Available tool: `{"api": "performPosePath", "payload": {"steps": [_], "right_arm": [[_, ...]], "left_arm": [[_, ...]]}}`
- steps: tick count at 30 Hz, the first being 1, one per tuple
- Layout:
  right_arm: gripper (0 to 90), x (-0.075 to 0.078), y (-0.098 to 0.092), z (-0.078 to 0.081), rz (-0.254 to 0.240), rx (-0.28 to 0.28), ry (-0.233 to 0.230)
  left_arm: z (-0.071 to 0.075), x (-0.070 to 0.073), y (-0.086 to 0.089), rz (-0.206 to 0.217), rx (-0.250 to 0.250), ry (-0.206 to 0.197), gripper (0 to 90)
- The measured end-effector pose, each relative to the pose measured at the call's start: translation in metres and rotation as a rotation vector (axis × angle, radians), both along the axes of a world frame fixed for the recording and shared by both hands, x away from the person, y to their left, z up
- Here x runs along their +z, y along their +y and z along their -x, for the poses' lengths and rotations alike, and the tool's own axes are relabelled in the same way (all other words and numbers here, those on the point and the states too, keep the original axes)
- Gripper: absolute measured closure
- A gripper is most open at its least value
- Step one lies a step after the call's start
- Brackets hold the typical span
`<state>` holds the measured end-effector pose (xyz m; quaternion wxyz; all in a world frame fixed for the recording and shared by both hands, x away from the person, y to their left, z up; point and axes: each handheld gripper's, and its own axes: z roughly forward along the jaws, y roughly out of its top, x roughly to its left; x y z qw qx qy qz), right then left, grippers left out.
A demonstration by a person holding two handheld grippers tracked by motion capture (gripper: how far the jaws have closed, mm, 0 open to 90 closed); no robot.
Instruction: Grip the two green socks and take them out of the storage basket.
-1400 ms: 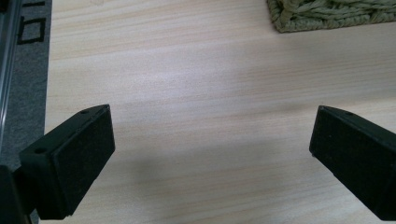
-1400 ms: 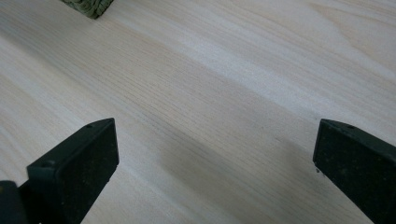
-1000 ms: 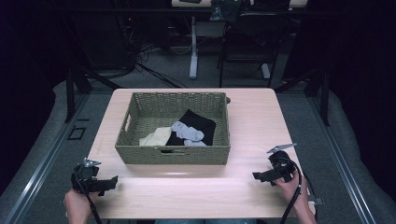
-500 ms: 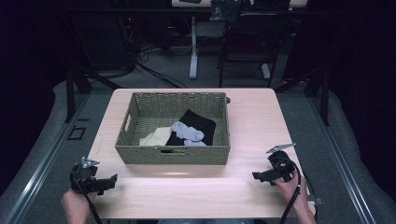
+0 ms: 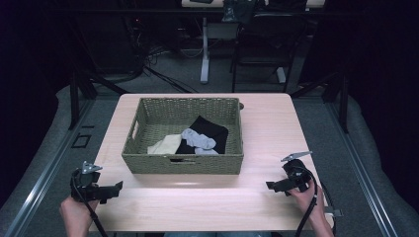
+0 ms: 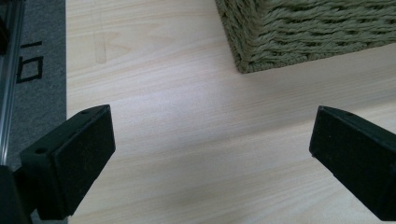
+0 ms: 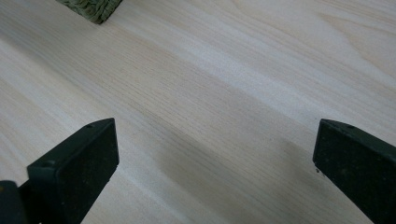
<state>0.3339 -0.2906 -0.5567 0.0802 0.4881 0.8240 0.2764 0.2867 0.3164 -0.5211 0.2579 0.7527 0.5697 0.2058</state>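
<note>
Both grippers, left gripper [image 5: 117, 186] and right gripper [image 5: 269, 185], hover wide open over the tabletop [image 5: 197, 202]; the socks [image 5: 198, 139] lie in the basket [image 5: 183, 164], so reaching in from above probably works best.

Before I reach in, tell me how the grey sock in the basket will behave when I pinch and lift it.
The grey sock lies crumpled in soft folds, so it will probably hang limp and stretch out rather than keep its shape. It looks like thin cloth, so likely light. It rests across the black cloth in the basket, so a deep pinch may drag that up too.
</note>
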Motion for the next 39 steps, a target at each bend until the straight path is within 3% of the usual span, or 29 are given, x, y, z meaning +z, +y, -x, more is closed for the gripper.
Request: {"api": "performPosePath", "payload": {"steps": [12,15,20,27,39], "right_arm": [[0.0,0.003,0.001,0.001,0.004,0.015,0.000],[0.0,0.003,0.000,0.001,0.006,0.006,0.005],[0.0,0.004,0.000,0.001,0.008,0.007,-0.003],[0.0,0.003,0.000,0.001,0.008,0.008,0.000],[0.0,0.003,0.001,0.002,0.011,0.001,-0.005]], "left_arm": [[-0.012,0.038,-0.007,-0.009,-0.050,0.002,0.1],[-0.021,0.055,-0.010,0.014,-0.075,0.009,0.1],[-0.031,0.073,-0.017,0.001,-0.101,0.009,0.1],[-0.058,0.099,-0.031,-0.002,-0.160,0.020,0.1],[-0.105,0.115,-0.060,0.014,-0.250,0.064,0.1]]}}
